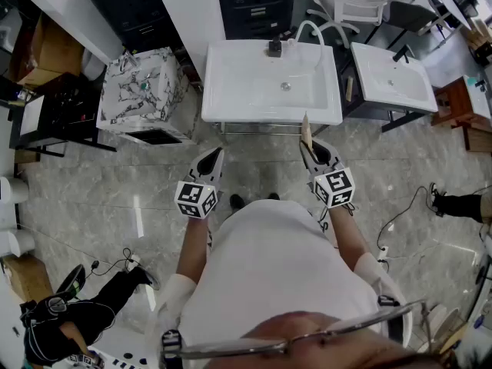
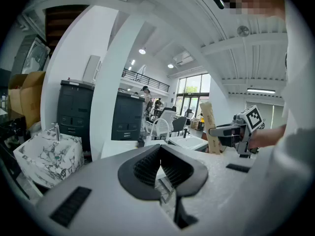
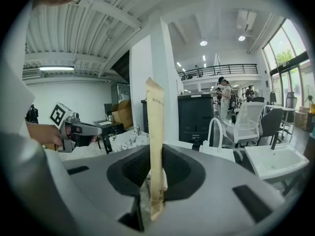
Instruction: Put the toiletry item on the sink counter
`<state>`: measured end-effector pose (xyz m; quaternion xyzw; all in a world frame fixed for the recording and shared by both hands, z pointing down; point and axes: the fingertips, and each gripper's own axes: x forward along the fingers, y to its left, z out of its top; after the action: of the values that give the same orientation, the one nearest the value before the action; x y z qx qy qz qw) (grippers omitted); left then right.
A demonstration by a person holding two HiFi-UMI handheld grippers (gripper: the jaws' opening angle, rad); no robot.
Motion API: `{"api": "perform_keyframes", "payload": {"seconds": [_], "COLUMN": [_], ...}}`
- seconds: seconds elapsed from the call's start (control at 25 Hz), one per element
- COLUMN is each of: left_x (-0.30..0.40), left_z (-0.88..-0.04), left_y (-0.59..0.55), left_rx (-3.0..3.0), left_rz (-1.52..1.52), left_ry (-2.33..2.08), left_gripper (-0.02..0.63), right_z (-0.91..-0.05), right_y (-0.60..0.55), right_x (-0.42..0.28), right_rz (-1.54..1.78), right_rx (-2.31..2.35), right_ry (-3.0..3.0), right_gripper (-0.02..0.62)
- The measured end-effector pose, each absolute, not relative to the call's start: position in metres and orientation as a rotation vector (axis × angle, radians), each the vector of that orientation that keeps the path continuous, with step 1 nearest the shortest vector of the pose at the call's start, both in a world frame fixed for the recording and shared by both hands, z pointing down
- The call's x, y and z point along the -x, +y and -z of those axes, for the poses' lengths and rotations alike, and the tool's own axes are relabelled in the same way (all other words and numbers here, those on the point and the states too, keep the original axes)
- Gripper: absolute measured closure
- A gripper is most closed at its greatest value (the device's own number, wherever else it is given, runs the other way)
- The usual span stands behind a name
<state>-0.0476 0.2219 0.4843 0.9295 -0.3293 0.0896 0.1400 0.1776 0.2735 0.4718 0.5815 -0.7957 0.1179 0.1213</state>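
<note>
Though its print is unreadable, right claw (image 3: 156, 156) grips tan packet (image 3: 155, 113).

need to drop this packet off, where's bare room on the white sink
The sink rim left and right of the basin looks bare, as does the front edge nearest the packet in the right gripper. The back middle is crowded by the black faucet and a white hose.
</note>
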Motion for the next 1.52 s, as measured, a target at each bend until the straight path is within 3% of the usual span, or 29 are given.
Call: {"api": "perform_keyframes", "payload": {"seconds": [1.52], "left_x": [0.104], "left_z": [-0.496], "left_y": [0.205], "left_rx": [-2.711], "left_rz": [-0.258], "left_ry": [-0.823], "left_gripper": [0.601], "right_z": [-0.481], "right_y": [0.266], "right_x": [-0.122], "right_rz": [-0.375], "right_rx": [-1.851], "right_ry": [-2.241], "right_gripper": [0.534]}}
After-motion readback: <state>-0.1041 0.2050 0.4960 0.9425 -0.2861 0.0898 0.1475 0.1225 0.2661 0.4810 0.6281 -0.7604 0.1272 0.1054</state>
